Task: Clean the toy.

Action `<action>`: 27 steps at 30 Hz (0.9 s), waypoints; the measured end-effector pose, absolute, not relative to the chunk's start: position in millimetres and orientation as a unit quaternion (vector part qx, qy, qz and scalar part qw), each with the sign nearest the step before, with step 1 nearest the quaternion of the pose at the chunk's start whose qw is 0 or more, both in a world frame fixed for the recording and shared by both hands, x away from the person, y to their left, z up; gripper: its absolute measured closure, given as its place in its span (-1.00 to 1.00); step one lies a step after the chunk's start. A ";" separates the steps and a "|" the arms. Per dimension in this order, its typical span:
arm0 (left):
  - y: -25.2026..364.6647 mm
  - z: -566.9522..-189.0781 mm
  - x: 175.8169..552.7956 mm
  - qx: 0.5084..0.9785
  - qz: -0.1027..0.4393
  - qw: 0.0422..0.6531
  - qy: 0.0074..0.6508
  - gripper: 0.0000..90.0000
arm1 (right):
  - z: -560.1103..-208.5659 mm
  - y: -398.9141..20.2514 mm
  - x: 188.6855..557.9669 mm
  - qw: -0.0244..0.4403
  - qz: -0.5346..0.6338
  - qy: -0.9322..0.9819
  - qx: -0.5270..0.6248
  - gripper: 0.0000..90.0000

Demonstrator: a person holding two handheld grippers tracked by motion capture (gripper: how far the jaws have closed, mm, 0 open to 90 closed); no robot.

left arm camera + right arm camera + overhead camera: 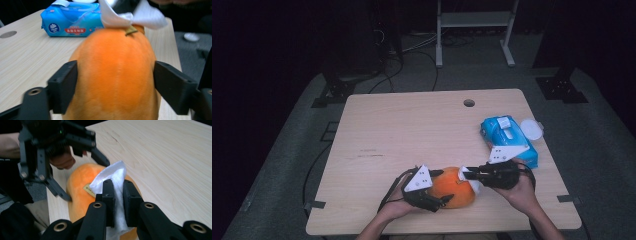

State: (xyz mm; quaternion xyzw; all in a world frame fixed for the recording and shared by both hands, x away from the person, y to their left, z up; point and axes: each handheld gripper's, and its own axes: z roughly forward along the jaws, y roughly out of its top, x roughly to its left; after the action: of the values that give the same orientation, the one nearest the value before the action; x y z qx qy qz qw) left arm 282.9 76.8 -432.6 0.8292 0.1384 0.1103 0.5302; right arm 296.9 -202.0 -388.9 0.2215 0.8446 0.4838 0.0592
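An orange plush fruit (453, 188) lies at the near edge of the desk (412, 130), slightly right of centre, between the two hand-held tools. The left tongs (438, 186) straddle its near-left end; in the left gripper view the jaws stand at either flank, the right one showing a sliver of gap, so the hold reads as loose at best. The right tongs (117, 192) are clamped on a white wipe (113, 176) that rests on the fruit's right end, near its small tan tag (88, 188). The blue wipe pack (508, 140) sits to the far right, a white lid (531, 129) just beside it. Risks, as judged: with the left jaws slack, a rub from the wipe may roll or push the soft fruit toward the near edge and off the desk; the bunched wipe may slip out of the narrow jaws or snag on the tag; the two sets of tongs, working close together, may collide.
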 end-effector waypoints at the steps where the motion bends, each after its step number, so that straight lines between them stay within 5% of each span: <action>1: 78.8 -432.1 285.4 0.828 0.107 0.528 0.153 -0.68 | -389.8 -204.4 297.3 0.057 0.484 0.844 0.226 0.80; 6: 78.9 -442.7 293.3 0.831 0.058 0.521 0.186 -0.73 | -393.3 -211.6 299.9 0.040 0.492 0.837 0.236 0.79; 12: 78.5 -432.9 286.3 0.828 0.141 0.522 0.148 -0.22 | -387.4 -205.9 298.1 0.054 0.495 0.836 0.231 0.79; 14: 79.3 -427.8 282.5 0.820 0.183 0.527 0.132 -0.21 | -382.8 -206.8 295.8 0.069 0.494 0.835 0.233 0.79; 27: 69.3 -431.9 274.9 0.839 0.175 0.508 0.092 -0.35 | -378.8 -191.6 294.3 0.056 0.495 0.840 0.213 0.79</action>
State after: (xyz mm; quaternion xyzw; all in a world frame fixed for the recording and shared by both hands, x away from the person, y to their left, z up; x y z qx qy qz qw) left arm 274.9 69.3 -431.9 0.8385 0.0917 0.1754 0.5076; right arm 294.3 -191.6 -378.8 0.2129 0.8404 0.4952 0.0562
